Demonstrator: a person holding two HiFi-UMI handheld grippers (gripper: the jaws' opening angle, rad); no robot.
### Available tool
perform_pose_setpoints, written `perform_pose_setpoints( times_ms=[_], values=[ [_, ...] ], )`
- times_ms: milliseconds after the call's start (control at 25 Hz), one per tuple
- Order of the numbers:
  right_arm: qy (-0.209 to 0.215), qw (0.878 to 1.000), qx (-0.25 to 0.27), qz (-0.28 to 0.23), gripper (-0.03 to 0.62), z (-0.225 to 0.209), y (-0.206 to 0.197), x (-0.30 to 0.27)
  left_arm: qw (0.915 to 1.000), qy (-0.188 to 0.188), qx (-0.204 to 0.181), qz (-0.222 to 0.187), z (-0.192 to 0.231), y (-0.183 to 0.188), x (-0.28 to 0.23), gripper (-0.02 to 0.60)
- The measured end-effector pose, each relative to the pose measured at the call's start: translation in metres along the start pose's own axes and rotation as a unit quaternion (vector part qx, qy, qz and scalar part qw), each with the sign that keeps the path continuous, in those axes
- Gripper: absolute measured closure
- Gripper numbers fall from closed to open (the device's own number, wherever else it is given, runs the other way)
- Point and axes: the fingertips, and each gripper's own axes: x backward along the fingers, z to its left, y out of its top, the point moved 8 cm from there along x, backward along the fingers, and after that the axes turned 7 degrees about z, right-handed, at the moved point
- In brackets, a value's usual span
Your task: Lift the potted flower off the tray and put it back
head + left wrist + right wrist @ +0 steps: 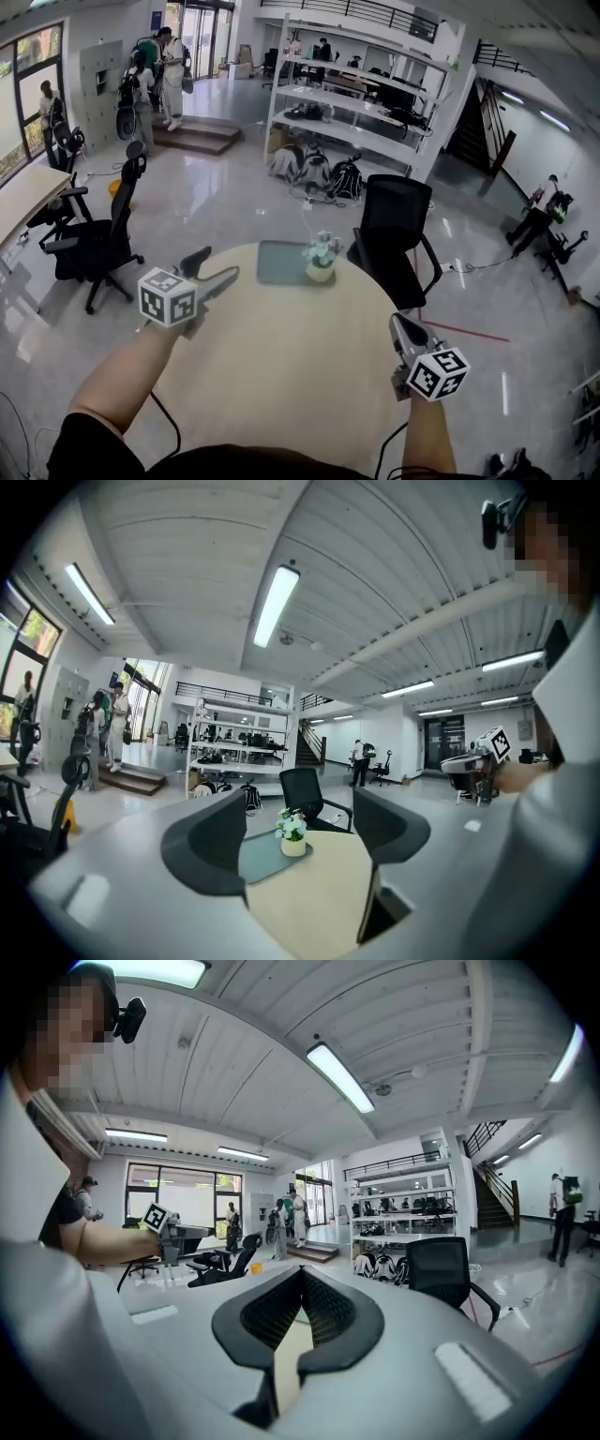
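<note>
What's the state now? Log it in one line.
potted flower: upright on tray | tray: far side of round table | left claw: open, empty | right claw: shut, empty | both claws short of the pot

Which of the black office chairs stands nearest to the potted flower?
The black chair at the far right edge of the table, just behind the potted flower on its tray. The chair on the left stands apart from the table.
</note>
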Motion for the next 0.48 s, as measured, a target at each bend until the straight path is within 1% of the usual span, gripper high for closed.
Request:
perform_pose_setpoints(
  times_ms=[80, 240, 480],
  values=[
    [0.016, 1.0, 0.008, -0.002, 0.579, 0.02, 0.006, 0.002, 0.9998, -0.011, 0.0, -0.014, -0.013, 0.001, 0.03, 0.255],
    [0.04, 0.999, 0.016, -0.005, 0.58, 0.054, 0.009, 0.013, 0.9981, -0.042, 0.008, -0.044, -0.046, -0.006, 0.081, 0.355],
    [0.071, 0.997, 0.014, -0.008, 0.58, 0.088, 0.003, 0.024, 0.9948, -0.068, 0.023, -0.073, -0.084, -0.026, 0.13, 0.505]
  ],
)
